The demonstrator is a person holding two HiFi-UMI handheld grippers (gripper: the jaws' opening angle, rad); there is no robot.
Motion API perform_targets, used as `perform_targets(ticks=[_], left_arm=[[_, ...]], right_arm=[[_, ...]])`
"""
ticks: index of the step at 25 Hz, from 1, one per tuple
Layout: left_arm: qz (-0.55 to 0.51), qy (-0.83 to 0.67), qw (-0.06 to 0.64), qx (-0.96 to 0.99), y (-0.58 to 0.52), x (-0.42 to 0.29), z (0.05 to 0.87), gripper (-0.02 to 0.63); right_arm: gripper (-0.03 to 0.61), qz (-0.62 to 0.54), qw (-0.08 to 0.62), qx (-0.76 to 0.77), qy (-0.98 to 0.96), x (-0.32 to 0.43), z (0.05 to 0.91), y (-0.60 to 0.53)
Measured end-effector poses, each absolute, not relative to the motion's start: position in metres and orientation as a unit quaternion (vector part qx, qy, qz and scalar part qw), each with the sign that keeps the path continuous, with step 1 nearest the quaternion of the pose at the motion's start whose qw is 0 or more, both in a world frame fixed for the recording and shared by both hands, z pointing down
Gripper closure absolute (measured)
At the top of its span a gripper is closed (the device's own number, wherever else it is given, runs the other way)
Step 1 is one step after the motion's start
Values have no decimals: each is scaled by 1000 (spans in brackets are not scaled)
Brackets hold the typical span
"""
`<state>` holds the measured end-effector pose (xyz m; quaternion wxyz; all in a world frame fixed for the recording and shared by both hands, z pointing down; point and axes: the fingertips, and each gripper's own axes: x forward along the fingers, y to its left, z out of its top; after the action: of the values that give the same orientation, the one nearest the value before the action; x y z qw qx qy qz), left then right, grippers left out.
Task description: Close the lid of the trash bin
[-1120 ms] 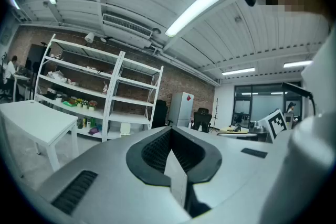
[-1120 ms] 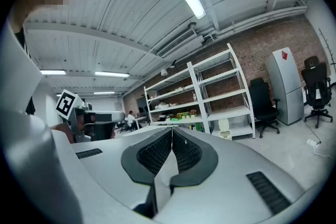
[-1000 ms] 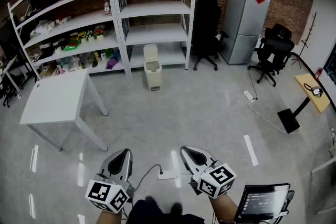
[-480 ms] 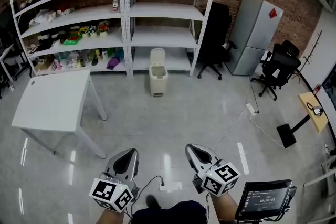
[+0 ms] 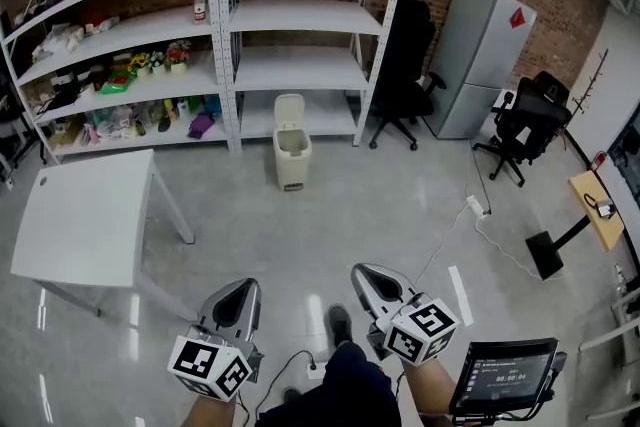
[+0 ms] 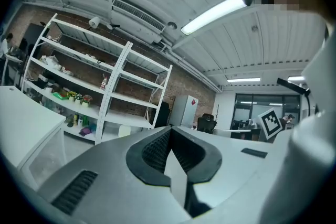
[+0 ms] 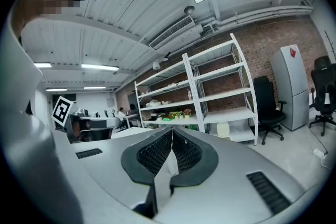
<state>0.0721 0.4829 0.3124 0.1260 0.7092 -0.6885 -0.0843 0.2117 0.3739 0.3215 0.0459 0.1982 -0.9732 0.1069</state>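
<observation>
Standing at the far edge of the glossy grey floor (image 5: 300, 225), right at the foot of the white metal shelving (image 5: 300, 15), the small beige plastic trash bin (image 5: 292, 163) has its hinged lid (image 5: 289, 108) tipped up and back against the shelf behind it. Its mouth is therefore open, and the task has not yet been started. The bin is well apart from both tools. The grey left gripper (image 5: 238, 295) and the grey right gripper (image 5: 368, 281) are held low and side by side at the near edge of the floor, noses aimed roughly level toward the bin. That looks like a carrying posture for the approach rather than a reach. Each gripper's own view shows its ribbed black pads pressed together with nothing between them, for the left gripper (image 6: 169, 136) as for the right gripper (image 7: 172, 140). That suits the job, since a raised lid probably wants a push from a closed nose rather than a pinch. In both gripper views the bin shows only as a small pale shape under the shelves (image 6: 124, 131) (image 7: 224, 130). A square white table (image 5: 80, 225) stands at the left edge of the floor and a black office chair (image 5: 405, 65) to the right of the shelving, leaving a straight lane between them to the bin.
</observation>
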Motion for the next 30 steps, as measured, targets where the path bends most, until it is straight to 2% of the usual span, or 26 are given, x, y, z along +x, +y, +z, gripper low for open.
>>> perform_targets(ticks=[18,30], left_arm=[[-56,-733,124,666,173,-38,303,621],[-54,-720,142,677,22,-112,335,621]], right_arm=[[569,122,54,132,-982,114,338,63],[569,133,60,138,-980,36,361,-77]])
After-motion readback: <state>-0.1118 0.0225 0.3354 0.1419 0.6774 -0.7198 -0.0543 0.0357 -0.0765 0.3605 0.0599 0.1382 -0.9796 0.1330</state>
